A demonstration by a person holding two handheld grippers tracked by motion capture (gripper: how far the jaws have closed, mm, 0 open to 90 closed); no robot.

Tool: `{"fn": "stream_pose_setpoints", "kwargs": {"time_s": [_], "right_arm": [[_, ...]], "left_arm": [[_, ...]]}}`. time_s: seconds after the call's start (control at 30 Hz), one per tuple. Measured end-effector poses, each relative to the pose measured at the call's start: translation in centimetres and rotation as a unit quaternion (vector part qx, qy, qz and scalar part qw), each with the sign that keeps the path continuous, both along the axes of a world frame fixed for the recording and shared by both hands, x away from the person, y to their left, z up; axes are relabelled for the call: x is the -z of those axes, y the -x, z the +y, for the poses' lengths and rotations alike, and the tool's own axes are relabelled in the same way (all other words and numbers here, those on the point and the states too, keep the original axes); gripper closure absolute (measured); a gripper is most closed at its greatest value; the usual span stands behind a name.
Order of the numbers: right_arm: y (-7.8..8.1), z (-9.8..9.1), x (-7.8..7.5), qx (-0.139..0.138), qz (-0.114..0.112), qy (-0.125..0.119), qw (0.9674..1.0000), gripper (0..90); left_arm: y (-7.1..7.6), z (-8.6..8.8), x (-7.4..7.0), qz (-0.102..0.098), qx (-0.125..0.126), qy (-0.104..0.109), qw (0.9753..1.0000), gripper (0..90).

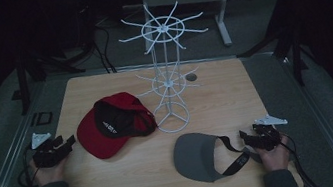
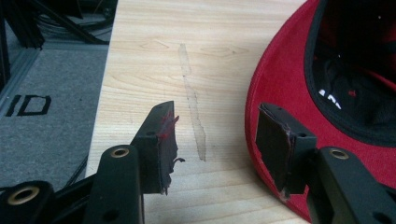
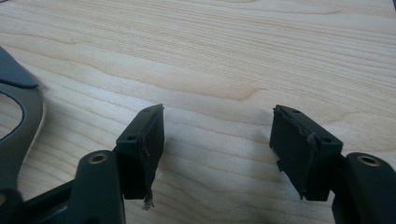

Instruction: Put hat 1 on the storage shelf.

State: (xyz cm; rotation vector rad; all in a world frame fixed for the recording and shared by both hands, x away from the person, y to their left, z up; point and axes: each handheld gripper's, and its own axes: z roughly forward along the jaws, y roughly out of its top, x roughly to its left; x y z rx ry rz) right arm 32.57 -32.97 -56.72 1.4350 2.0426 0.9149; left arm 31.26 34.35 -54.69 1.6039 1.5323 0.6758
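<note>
Room: dark, with grey floor mats around a light wooden desk [image 1: 142, 178] and a table frame at the far side.
Rack: a white wire rack [image 1: 166, 73] stands upright at the middle of the desk, toward the far side, with two tiers of spokes, all bare.
Red cap: a red cap [image 1: 111, 125] lies upside down on the desk, left of the rack's base and just beside it, its dark inside facing up and its brim pointing near-left.
Grey visor: a grey visor [image 1: 199, 156] lies on the near right part of the desk, its black strap [image 1: 235, 156] looping toward the right.
Left gripper: the left gripper [image 1: 64, 144] rests at the left edge of the desk, held in a hand. Its fingers [image 2: 159, 140] are spread wide with bare wood between them. The right-hand finger sits over the brim's edge; contact cannot be told.
Right gripper: the right gripper [image 1: 246, 137] is at the near right, just beside the visor's strap. Its fingers [image 3: 142, 140] are spread with nothing between them but bare desk.
</note>
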Motion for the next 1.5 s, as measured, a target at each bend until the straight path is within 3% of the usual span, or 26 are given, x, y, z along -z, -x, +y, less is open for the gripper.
{"fn": "stream_pose_setpoints", "kwargs": {"time_s": [0.33, 0.47, 0.53, 0.57, 0.63, 0.67, 0.73, 0.87, 1.07, 1.33, 1.5], "right_arm": [[0.0, 0.0, 0.0, -0.003, 0.001, 0.001, 1.0000, 33.6], [0.0, 0.0, 0.0, -0.003, 0.001, 0.001, 1.0000, 33.6], [0.0, 0.0, 0.0, -0.003, 0.001, 0.001, 1.0000, 33.6], [0.0, 0.0, 0.0, -0.002, 0.001, 0.001, 1.0000, 33.6], [0.0, 0.0, 0.0, -0.002, 0.001, 0.001, 1.0000, 33.6], [0.0, 0.0, 0.0, -0.003, 0.001, 0.000, 1.0000, 33.6], [0.0, 0.0, 0.0, -0.003, 0.001, 0.001, 1.0000, 33.6], [0.1, 0.0, 0.0, -0.003, 0.001, 0.001, 1.0000, 33.4], [0.1, 0.0, 0.0, -0.003, 0.001, 0.001, 1.0000, 33.3], [0.1, 0.1, 0.0, -0.004, 0.001, 0.001, 1.0000, 32.9], [0.1, 0.1, 0.0, -0.004, 0.001, 0.000, 1.0000, 32.8]], "left_arm": [[-0.1, 0.0, -0.3, -0.001, 0.017, 0.006, 0.9998, 48.4], [-0.6, 0.2, -1.0, -0.009, 0.023, 0.012, 0.9996, 53.9], [-1.0, 0.1, -1.5, -0.011, 0.029, 0.004, 0.9995, 57.4], [-1.4, -0.1, -1.8, -0.010, 0.033, -0.004, 0.9994, 67.4], [-1.8, -0.2, -2.0, -0.008, 0.035, -0.011, 0.9993, 70.4], [-2.6, -0.4, -2.0, -0.004, 0.039, -0.016, 0.9991, 80.2], [-3.0, -0.5, -2.1, -0.001, 0.038, -0.019, 0.9991, 88.7], [-5.3, -1.0, -2.6, 0.013, 0.031, -0.034, 0.9989, 89.9], [-7.0, -1.7, -2.9, 0.026, 0.032, -0.050, 0.9979, 88.7], [-6.8, -2.3, -2.2, 0.046, 0.046, -0.056, 0.9963, 88.6], [-4.2, -2.9, -2.3, 0.047, 0.064, -0.062, 0.9949, 88.5]]}}
